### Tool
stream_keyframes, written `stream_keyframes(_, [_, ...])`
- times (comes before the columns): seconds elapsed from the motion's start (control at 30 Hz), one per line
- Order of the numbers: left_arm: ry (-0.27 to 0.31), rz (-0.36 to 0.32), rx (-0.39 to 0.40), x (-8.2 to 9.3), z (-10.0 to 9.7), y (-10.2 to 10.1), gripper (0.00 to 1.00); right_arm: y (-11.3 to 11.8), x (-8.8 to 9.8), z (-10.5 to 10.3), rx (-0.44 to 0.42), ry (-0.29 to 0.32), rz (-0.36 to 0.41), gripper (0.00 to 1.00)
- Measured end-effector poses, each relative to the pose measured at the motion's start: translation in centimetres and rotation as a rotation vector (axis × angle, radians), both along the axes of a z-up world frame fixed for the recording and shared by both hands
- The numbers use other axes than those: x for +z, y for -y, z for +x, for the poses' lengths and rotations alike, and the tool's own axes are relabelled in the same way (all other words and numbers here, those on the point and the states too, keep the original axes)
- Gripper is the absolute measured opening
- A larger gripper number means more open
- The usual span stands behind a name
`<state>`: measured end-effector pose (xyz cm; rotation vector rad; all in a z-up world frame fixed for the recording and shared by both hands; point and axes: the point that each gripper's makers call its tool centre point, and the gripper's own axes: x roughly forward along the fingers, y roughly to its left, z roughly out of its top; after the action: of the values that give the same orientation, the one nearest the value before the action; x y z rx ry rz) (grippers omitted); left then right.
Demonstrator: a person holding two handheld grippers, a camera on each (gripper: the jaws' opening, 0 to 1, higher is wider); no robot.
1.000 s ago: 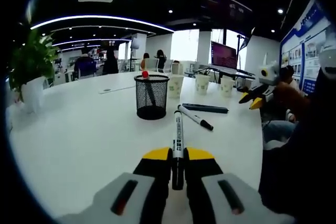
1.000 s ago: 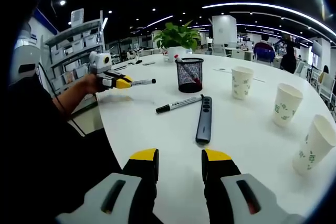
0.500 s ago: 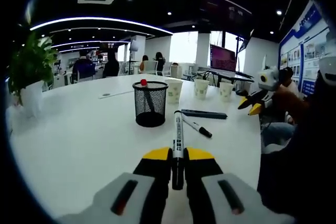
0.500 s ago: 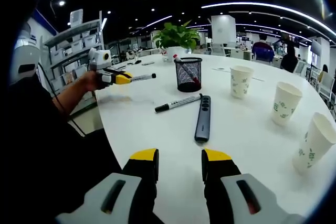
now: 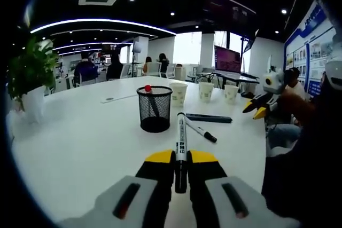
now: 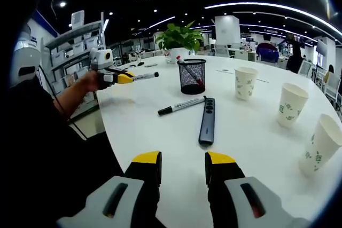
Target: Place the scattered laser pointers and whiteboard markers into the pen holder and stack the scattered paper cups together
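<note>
Little has changed since the earlier frames: the left gripper [image 5: 181, 159] has edged its clamped marker [image 5: 181, 145] slightly toward the mesh holder [image 5: 155, 109], which already has a red-capped pen in it. Step in hand: carrying this marker to the holder; next it must be tipped upright over the rim and released. The right gripper [image 6: 182, 167] hovers with jaws apart, empty. A second marker [image 6: 181, 105] and a laser pointer [image 6: 207, 120] lie just beside each other near the holder; three cups [image 6: 293, 105] stand apart, unstacked. Nothing blocks the path.
</note>
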<state>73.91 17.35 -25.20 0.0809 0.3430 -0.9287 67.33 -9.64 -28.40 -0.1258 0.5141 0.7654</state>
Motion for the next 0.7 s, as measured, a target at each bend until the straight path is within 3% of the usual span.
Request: stream_keyframes(0.7, [0.022, 0.011, -0.006, 1.5, 1.0, 0.6, 0.12, 0.1, -0.3, 0.0, -0.004, -0.008, 0.005, 0.35])
